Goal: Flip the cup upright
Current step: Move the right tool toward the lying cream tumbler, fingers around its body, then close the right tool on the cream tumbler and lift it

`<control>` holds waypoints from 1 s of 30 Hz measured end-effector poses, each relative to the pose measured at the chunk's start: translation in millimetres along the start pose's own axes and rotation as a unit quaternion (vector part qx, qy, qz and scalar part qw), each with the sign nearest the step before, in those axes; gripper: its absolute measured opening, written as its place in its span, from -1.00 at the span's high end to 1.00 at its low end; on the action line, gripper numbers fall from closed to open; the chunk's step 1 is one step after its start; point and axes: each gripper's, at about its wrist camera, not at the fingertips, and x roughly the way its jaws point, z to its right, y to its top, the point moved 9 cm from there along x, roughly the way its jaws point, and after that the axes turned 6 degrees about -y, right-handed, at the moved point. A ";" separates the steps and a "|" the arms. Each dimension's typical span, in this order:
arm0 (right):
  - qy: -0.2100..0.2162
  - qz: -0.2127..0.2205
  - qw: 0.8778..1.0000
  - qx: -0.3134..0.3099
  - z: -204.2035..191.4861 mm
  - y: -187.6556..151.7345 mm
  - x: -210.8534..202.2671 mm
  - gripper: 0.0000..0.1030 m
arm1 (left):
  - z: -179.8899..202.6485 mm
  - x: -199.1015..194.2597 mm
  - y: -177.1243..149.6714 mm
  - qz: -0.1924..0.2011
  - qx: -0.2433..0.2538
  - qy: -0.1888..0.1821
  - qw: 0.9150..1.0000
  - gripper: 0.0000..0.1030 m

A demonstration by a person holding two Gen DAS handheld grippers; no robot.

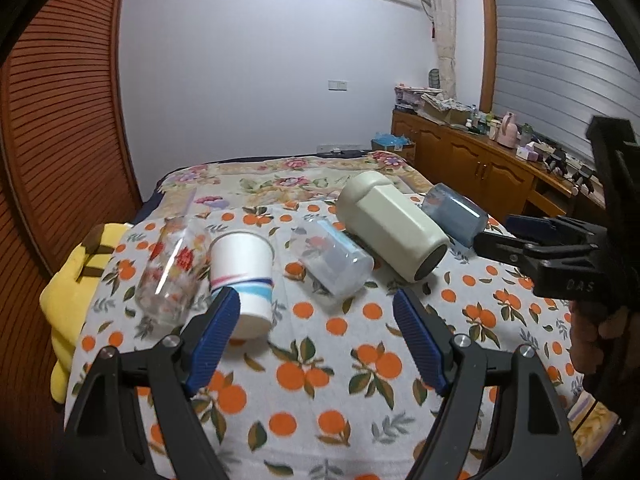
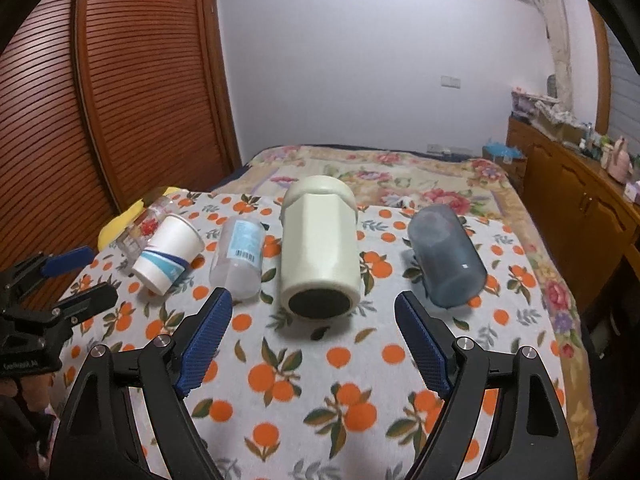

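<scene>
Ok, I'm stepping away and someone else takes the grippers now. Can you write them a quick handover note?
Left gripper: open, empty, hovering in front of the white paper cup with blue stripes.
Right gripper: open, empty, facing the cream faceted tumbler.
All five cups lie on their sides in a row on the orange-print cloth: clear flower-printed glass, paper cup, clear plastic cup with a label, cream tumbler, blue-grey translucent cup.
Done: nothing upright yet.
Left: stand every cup up.

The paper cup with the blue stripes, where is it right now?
The paper cup lies on its side toward the left of the row, between the printed glass and the clear plastic cup, on the orange-print cloth.
</scene>
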 end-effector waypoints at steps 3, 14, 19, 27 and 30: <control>0.007 -0.016 1.000 -0.001 -0.7 5.6 14.8 -0.66 | -1.1 8.4 6.8 0.005 0.008 0.001 1.000 -0.54; 0.021 -0.090 0.996 -0.018 -2.4 13.5 81.8 -0.66 | -11.7 32.0 19.1 -0.006 0.005 -0.010 1.000 -0.52; 0.022 -0.124 0.992 -0.016 -3.9 16.1 106.0 -0.66 | -13.5 30.7 21.6 -0.003 0.007 -0.007 1.000 -0.52; 0.010 -0.208 0.978 0.000 -1.0 2.3 142.5 -0.66 | -14.0 30.8 17.4 -0.011 0.008 0.000 1.000 -0.52; 0.019 -0.211 0.977 0.001 -3.7 0.8 145.1 -0.48 | -14.8 30.5 15.7 -0.012 0.005 0.001 1.000 -0.52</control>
